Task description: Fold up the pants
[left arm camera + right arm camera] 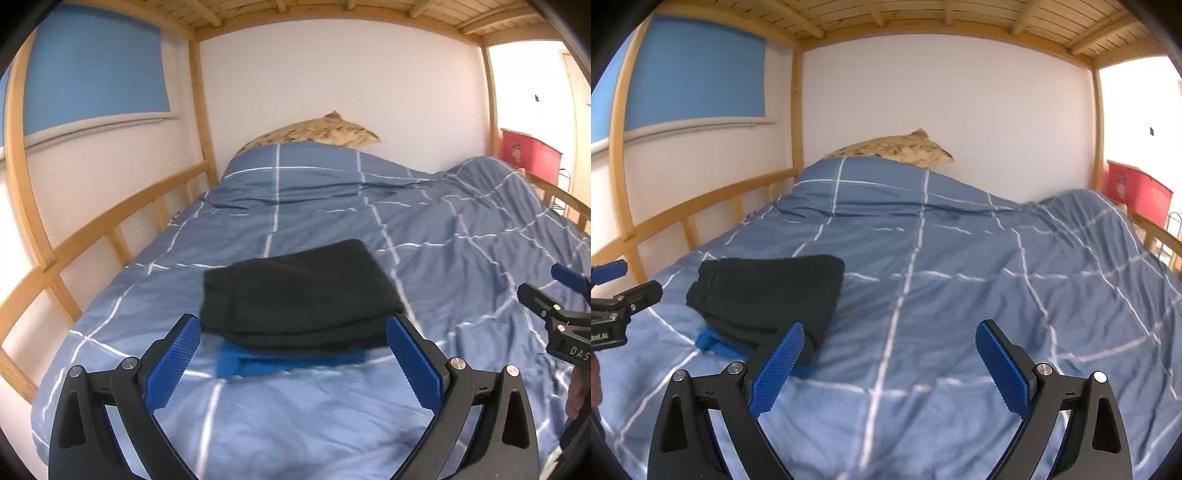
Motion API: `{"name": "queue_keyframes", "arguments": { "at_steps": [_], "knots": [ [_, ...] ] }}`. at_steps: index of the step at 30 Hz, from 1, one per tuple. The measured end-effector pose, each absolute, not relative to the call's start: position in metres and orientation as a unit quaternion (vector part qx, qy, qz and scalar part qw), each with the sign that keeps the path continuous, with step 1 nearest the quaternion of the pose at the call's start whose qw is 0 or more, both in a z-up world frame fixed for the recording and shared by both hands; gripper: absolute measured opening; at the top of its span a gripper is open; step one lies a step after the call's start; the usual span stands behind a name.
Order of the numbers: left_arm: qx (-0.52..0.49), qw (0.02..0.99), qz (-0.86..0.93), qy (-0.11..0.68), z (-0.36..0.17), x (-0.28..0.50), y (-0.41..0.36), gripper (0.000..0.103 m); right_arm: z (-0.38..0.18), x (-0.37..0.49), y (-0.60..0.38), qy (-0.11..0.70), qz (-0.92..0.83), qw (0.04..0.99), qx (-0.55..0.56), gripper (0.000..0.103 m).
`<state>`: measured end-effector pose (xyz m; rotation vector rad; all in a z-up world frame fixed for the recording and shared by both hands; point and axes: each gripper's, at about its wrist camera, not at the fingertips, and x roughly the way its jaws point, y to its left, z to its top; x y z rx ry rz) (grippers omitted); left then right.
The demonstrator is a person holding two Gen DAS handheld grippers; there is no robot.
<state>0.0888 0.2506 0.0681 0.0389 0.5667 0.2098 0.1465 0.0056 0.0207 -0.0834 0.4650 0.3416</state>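
Left gripper [293, 354] fingers spread wide, right gripper [890, 360] likewise

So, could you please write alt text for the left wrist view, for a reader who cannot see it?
Folded dark pants lie on a blue checked duvet, on top of a blue item, just beyond the open left gripper. The right gripper shows at the right edge; a patterned pillow lies at the far wall.
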Motion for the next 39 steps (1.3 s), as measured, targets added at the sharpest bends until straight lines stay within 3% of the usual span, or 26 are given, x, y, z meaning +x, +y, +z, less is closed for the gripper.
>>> {"name": "queue_keyframes", "arguments": {
  "at_steps": [14, 39],
  "knots": [
    [0.022, 0.954, 0.089, 0.285, 0.060, 0.035, 0.170, 0.102, 0.014, 0.085, -0.068, 0.249, 0.147, 0.956, -0.035, 0.095],
    [0.017, 0.955, 0.097, 0.281, 0.063, 0.014, 0.134, 0.102, 0.015, 0.056, -0.115, 0.243, 0.142, 0.960, 0.007, 0.095]
  ]
}}
